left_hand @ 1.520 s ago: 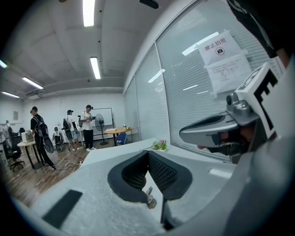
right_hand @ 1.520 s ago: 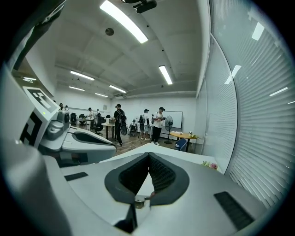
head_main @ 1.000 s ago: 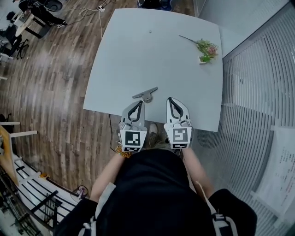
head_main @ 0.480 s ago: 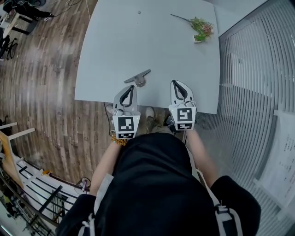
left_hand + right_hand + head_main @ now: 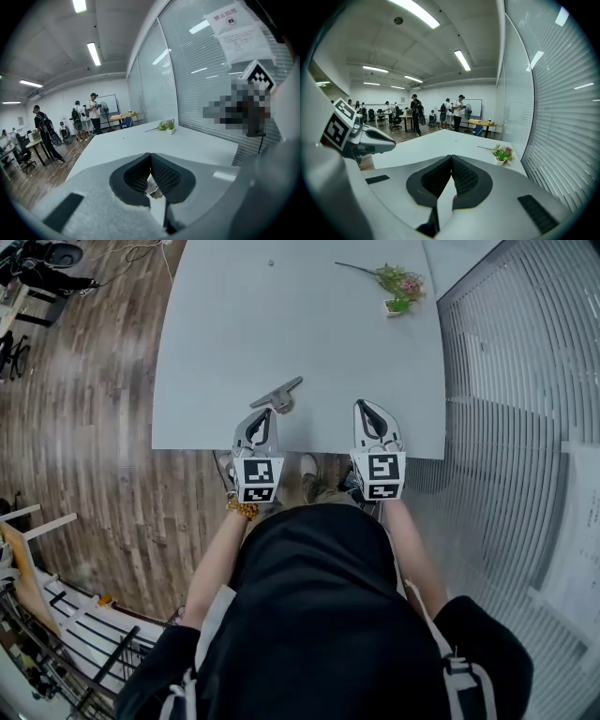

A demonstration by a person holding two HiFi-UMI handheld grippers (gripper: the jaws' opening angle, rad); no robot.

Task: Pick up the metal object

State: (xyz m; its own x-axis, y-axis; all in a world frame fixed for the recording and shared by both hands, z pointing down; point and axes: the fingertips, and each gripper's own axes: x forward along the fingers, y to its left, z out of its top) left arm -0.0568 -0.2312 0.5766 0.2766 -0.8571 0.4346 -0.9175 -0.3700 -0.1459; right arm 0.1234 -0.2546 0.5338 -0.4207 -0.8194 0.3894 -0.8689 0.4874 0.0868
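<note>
Left tool (image 5: 262, 414) (image 5: 150, 155): clenched, jaws pressed together at the tips with nothing gripped; over the near edge of the counter (image 5: 309, 343), marker cube (image 5: 258, 481) toward the person.
Right tool (image 5: 365, 407) (image 5: 451, 156): clenched too, tips meeting, empty; level with the left one and well to its right, also over the near edge.
Metal object (image 5: 277, 394): flat grey piece with a long bar and a short stub, lying on the counter just ahead of the left tool's tip, slanted up to the right; touched by neither tool.
Counter: wide, pale grey-white, matte, rounded corners; mostly bare.
Pot (image 5: 394, 307) (image 5: 500, 161): small and white, near the far right corner of the counter, well apart from both tools; filled with pink flowers (image 5: 401, 281) and green leaves; one thin long stem (image 5: 354, 268) stretched across the counter to its left.
Floor (image 5: 94, 427): brown wood planks, left of the counter and beneath it.
Wall (image 5: 506, 381): glass with pale horizontal blinds along the right side of the counter; printed sheets (image 5: 236, 33) stuck on the glass.
Ceiling (image 5: 440, 37): white, with long strip lights (image 5: 461, 60).
Far end of room: several people (image 5: 452, 110) standing, desks (image 5: 480, 123), office chairs (image 5: 396, 121), a whiteboard (image 5: 474, 107).
Person: black top (image 5: 314, 615), bead bracelet (image 5: 242, 509) on the left wrist, a shoe (image 5: 310, 470) below the counter edge between the tools.
</note>
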